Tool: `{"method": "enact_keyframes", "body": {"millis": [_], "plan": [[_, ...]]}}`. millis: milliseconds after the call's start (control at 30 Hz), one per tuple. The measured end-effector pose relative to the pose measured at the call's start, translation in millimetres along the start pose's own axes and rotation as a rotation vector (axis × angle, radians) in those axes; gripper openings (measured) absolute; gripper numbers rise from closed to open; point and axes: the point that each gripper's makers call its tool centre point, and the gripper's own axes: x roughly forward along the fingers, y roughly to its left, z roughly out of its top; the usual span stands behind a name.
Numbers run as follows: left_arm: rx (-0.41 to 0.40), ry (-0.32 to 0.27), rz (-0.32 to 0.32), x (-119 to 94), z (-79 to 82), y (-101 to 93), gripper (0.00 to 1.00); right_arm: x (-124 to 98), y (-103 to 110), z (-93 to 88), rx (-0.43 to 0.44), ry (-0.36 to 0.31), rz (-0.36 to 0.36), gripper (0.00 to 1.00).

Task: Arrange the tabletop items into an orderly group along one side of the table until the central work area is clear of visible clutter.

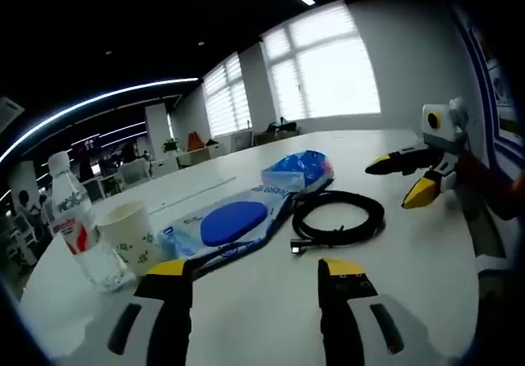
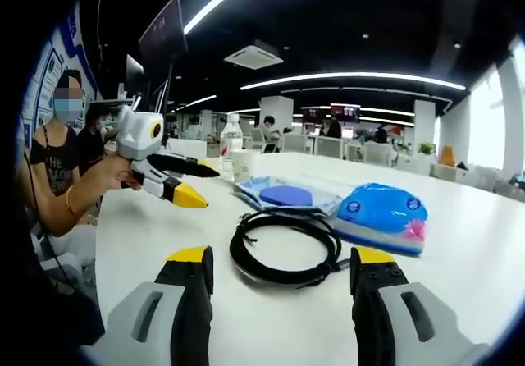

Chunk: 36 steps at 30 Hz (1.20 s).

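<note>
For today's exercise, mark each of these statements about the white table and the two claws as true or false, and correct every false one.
1. The black cable lies coiled on the table. True.
2. The left claw grips the water bottle. False: it is open and holds nothing.
3. The paper cup stands beside the bottle. True.
4. The right claw is shut on the cable. False: it is open, with the cable ahead of it.
5. The blue packet stands on the cup. False: it lies on the table.

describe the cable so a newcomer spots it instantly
On the long white table, look at the middle, just ahead of the right claw. The black coiled cable lies flat beside the blue plastic packets; it is the only dark, ring-shaped item there.
</note>
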Motion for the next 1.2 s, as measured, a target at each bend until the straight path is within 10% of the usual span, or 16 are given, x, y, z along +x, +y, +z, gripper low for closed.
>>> {"method": "enact_keyframes", "body": {"millis": [1200], "plan": [[-0.059, -0.103, 0.142, -67, 11.7, 23.6, 0.99, -26, -9, 16.1, 0.026, -0.082, -0.068, 0.86]]}}
